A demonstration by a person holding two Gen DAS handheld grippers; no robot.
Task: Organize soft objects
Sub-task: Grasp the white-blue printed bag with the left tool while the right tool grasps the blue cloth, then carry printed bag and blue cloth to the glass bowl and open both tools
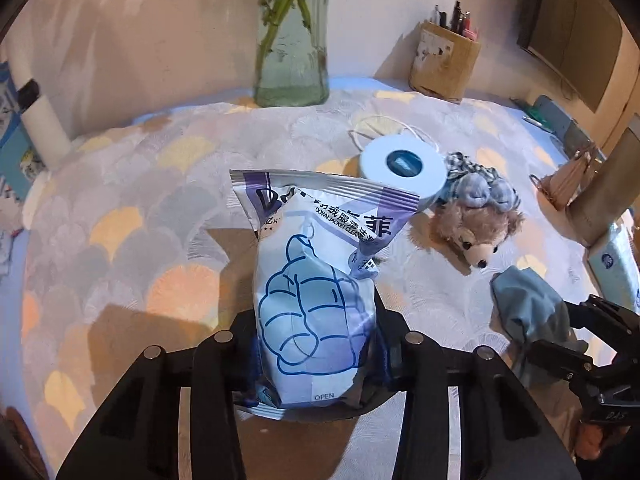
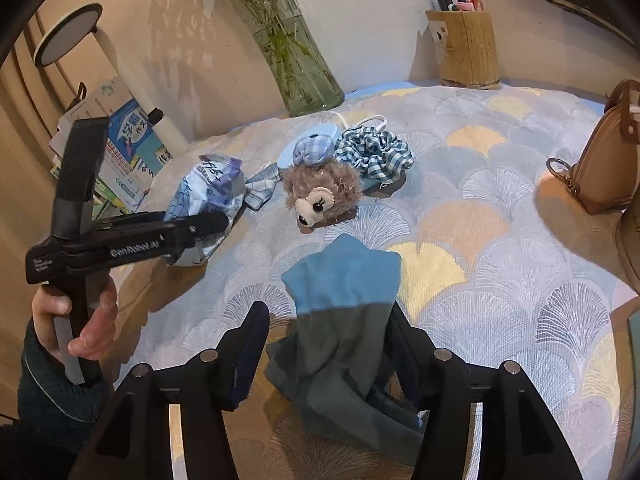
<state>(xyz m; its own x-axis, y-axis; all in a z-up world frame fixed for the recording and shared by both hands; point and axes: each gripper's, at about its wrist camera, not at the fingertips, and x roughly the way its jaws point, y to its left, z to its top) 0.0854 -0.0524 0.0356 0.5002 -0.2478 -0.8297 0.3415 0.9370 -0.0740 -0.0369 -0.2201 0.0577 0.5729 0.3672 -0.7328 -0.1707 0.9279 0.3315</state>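
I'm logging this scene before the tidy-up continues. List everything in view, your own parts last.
wet wipes pack: one, white and purple, held in left claw.
sock: one, blue and grey-green, in right claw.
plush toy: one, brown with blue checked cap, table centre.
scrunchie: one, blue-white checked, right of the plush toy.
round white device: one, corded, behind the plush toy.
glass vase: one, green stems, back of table.
pen holder: one, tan, back right.
handbag: one, tan, right edge.
books: several, blue and white, back left.
tablecloth: one, pastel fan pattern.
left claw: black, shut.
right claw: black, shut.
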